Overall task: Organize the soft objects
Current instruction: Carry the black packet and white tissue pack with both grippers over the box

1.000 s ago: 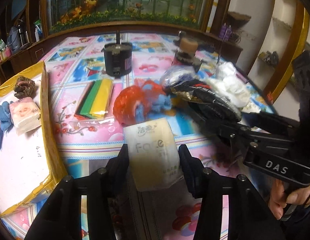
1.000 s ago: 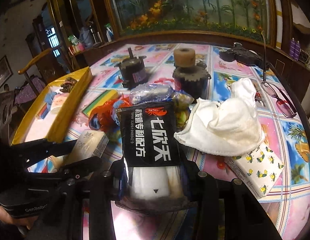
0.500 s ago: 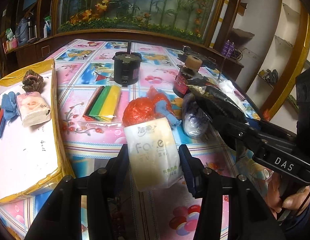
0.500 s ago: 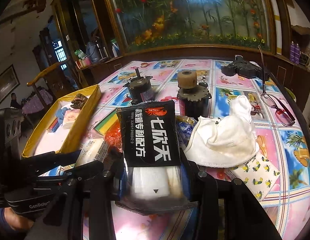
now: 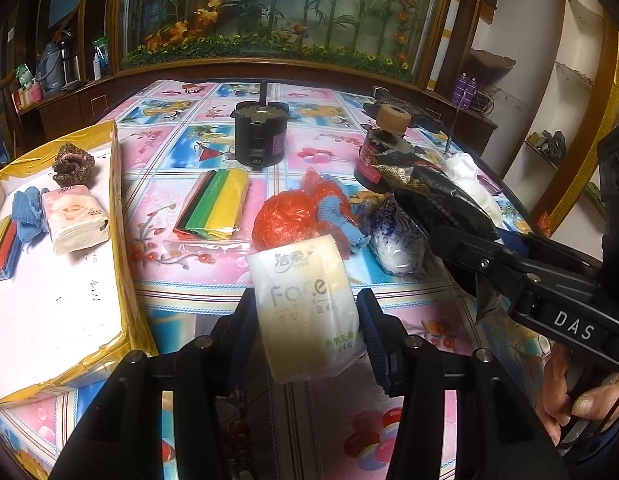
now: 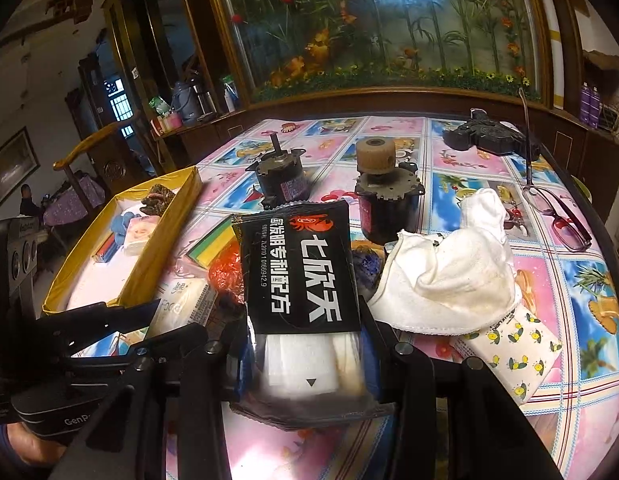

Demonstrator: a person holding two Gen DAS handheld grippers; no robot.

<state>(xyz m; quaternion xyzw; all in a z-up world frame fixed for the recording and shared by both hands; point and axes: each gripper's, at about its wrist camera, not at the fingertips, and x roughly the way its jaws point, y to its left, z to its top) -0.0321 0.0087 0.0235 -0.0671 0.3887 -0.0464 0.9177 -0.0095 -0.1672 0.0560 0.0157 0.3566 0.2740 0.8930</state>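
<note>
Over table (image 5: 213, 280): both grippers loaded, raised

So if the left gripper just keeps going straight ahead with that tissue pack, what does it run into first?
Probably the orange plastic bag, lying just beyond the tissue pack in the left gripper; depth is uncertain, so it could pass above.

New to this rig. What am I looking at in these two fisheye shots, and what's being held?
No robot: a person holds a two-finger gripper in each hand, with a camera on each looking along the fingers. In the left view, the left gripper clamps a white tissue pack. In the right view, the right gripper clamps a black snack packet. On the flowered table lie a white cloth, an orange plastic bag, coloured strips, two small motors and glasses. The yellow-edged tray at the left already holds a few soft items.
</note>
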